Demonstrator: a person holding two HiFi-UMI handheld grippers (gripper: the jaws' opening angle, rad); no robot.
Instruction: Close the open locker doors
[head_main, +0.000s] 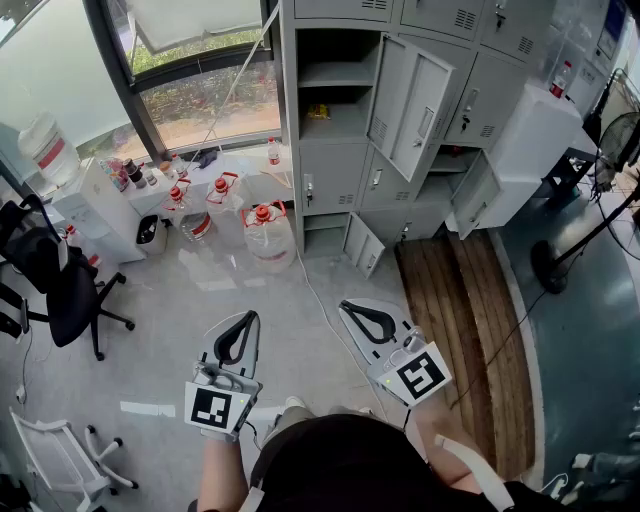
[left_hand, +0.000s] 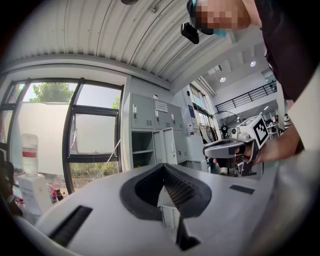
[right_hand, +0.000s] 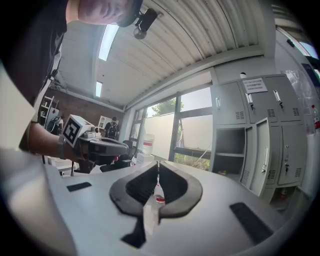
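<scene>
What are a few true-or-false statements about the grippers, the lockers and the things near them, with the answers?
1. The left gripper and right gripper both have their jaws together, holding nothing. True.
2. Every locker door is shut. False: several stand open, such as the tall locker door.
3. The water jugs have red caps. True.
4. The office chair is red. False: the office chair is black.

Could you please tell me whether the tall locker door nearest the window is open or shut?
Open. The tall locker door stands swung outward from the cabinet front, leaving the shelf inside exposed.
</scene>
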